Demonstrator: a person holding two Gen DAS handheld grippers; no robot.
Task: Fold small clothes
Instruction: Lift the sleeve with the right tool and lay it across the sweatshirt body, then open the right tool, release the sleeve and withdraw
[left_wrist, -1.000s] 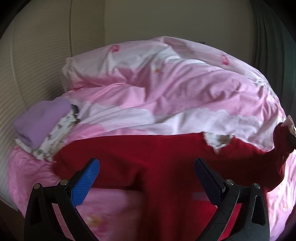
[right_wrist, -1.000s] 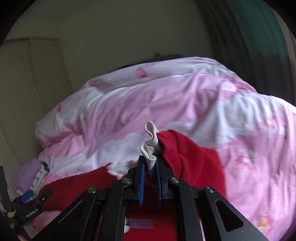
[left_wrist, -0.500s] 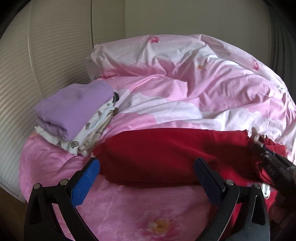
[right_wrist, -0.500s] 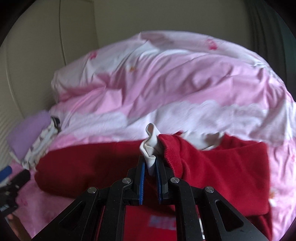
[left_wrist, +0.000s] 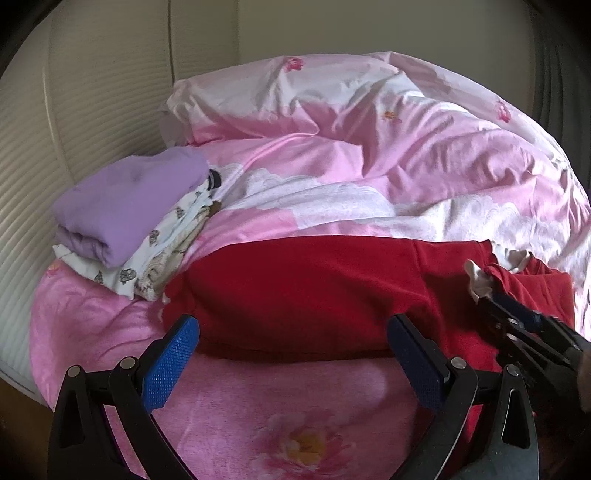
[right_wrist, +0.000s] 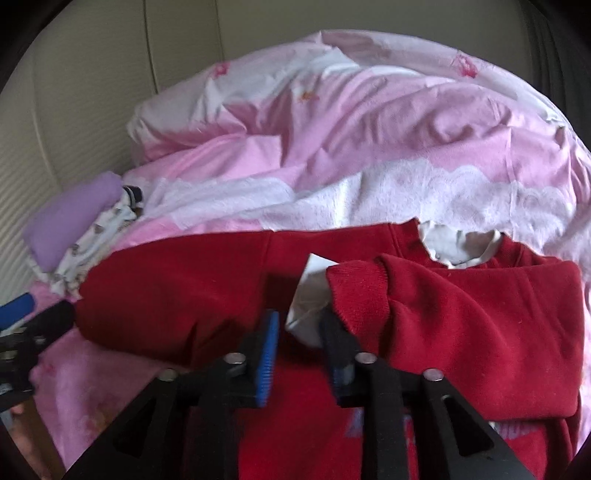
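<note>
Red sweater (right_wrist: 480, 332) lies folded across the pink bed (left_wrist: 295, 406). Right gripper (right_wrist: 299, 347) jaws are opening, white cuff (right_wrist: 310, 295) loose between them; left gripper (left_wrist: 291, 362) is spread wide, holding nothing.

A deep red garment (left_wrist: 314, 295) with a white cuff lining (right_wrist: 310, 295) and white collar (right_wrist: 458, 247) lies on a pink-and-white duvet (left_wrist: 369, 166) scattered with small pink flowers and edged by a white lace-like band. A pink blanket (left_wrist: 295, 424) bears a large pink bloom with a yellow centre. A plain lilac top (left_wrist: 129, 199) sits on a white cloth (left_wrist: 159, 251) printed with small brown-grey figures. The gripper pads (left_wrist: 168, 369) are bright blue on black frames.
</note>
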